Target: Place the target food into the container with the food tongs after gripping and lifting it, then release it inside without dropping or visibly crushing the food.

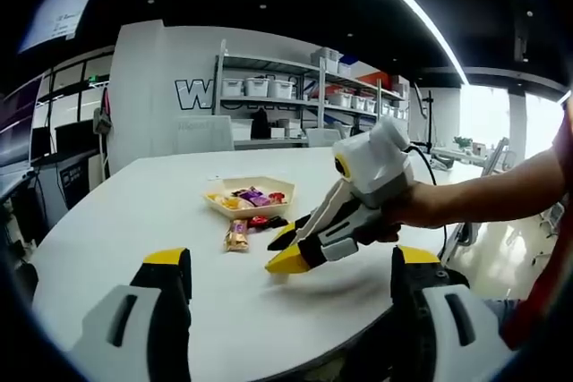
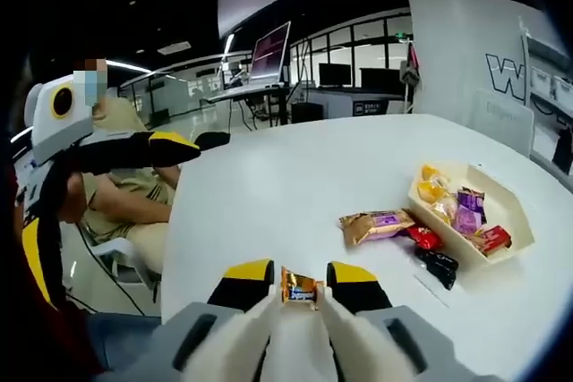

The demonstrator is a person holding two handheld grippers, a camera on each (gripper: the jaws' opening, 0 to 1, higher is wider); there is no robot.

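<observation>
My right gripper (image 2: 300,280) is shut on a small orange-wrapped candy (image 2: 300,290), held just above the white table (image 2: 295,176). A cream hexagonal tray (image 2: 512,212) with several wrapped sweets lies ahead to the right. Beside it on the table are a gold and purple bar (image 2: 376,225), a red sweet (image 2: 423,238) and a black sweet (image 2: 439,264). In the left gripper view, the right gripper (image 1: 286,246) hovers near the tray (image 1: 279,187) and the bar (image 1: 236,235). My left gripper (image 1: 291,261) stands wide open over the table's near edge, holding nothing. It also appears at far left (image 2: 103,199).
A person's hand and arm (image 1: 483,190) hold the right gripper. A seated person (image 2: 125,194) is beside the table's left edge. Shelves with white bins (image 1: 269,87) stand behind the table. Desks with monitors (image 2: 269,55) fill the far room.
</observation>
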